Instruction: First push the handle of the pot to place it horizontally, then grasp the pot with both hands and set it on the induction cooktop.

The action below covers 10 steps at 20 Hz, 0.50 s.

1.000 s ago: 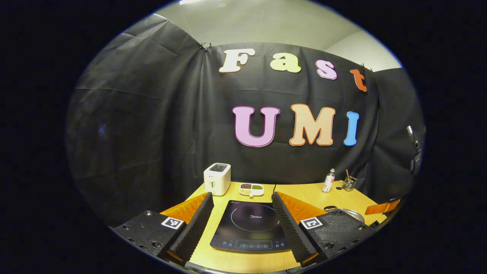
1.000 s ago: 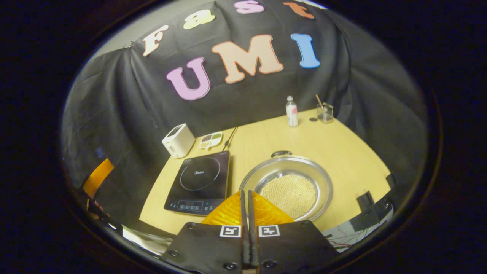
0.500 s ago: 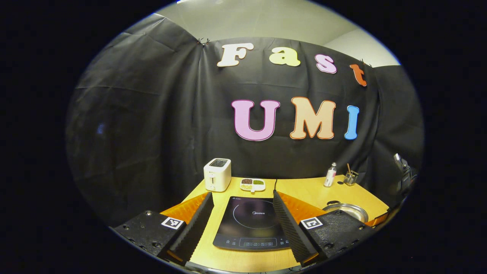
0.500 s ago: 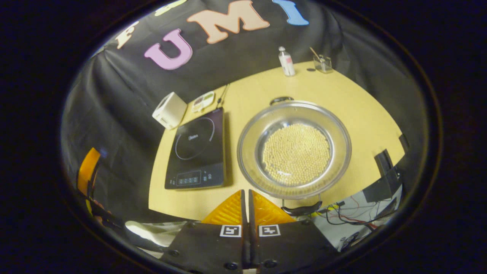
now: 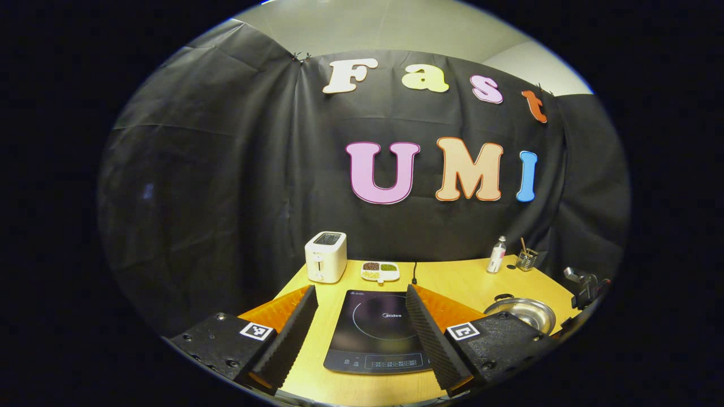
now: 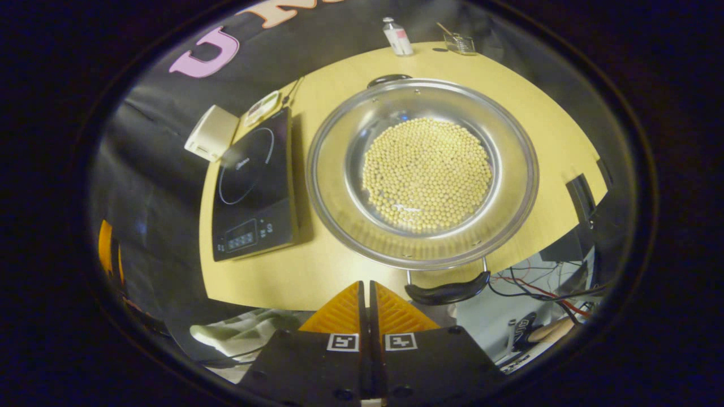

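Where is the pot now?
In the right gripper view the pot sits on the table, right of the cooktop, one handle past the near edge.

One wooden table (image 6: 317, 265) carries one induction cooktop (image 6: 251, 186) at the left and one steel pot (image 6: 421, 172) to its right, the pot with two black handles, one near (image 6: 447, 293) and one far (image 6: 387, 79), and a layer of pale beans (image 6: 427, 167) too many to count. Along the far edge: one white toaster (image 5: 325, 256), one divided dish (image 5: 379, 271) with three compartments, one small bottle (image 5: 496, 255), one glass cup (image 5: 526, 260) with one stick in it. Two grippers: the left gripper (image 5: 360, 328) and the right gripper (image 6: 366, 299), two fingers each.
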Each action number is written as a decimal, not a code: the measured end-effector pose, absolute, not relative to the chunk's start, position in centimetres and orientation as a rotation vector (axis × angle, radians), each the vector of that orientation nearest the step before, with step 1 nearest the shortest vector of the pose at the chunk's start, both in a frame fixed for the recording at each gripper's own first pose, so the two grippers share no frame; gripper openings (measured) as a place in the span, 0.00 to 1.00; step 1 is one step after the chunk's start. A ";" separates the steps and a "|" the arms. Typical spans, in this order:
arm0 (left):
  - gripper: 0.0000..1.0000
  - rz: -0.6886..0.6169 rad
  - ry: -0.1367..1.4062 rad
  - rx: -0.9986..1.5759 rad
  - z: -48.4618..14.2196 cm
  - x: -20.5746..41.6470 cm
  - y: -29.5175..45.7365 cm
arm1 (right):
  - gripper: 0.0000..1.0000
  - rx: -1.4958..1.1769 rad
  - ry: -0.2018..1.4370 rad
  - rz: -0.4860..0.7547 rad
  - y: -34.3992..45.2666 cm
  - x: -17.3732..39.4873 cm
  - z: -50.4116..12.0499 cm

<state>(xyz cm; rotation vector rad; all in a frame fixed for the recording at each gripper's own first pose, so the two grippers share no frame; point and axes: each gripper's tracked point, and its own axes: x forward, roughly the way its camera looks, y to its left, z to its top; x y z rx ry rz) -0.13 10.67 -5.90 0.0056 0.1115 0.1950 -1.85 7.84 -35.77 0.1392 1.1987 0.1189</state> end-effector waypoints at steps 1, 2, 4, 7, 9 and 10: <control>0.93 0.199 0.115 0.002 -6.0 0.0 10.8 | 0.03 0.128 1.220 0.110 7.7 -1.9 -36.3; 0.96 0.205 0.117 0.000 -6.1 0.0 11.0 | 0.00 0.116 1.234 0.100 7.5 -1.9 -36.9; 0.96 0.211 0.124 -0.006 -6.4 0.2 11.2 | 0.03 0.083 1.250 0.074 6.8 -1.7 -37.7; 0.96 0.204 0.149 -0.022 -7.3 1.0 11.0 | 0.02 0.074 1.251 0.045 6.4 -1.2 -38.1; 0.95 0.193 0.167 -0.037 -7.6 1.7 10.5 | 0.02 0.040 1.246 0.024 5.6 -1.0 -38.1; 0.96 0.185 0.169 -0.043 -7.6 2.2 10.2 | 0.02 0.012 1.240 0.009 4.9 -0.6 -37.9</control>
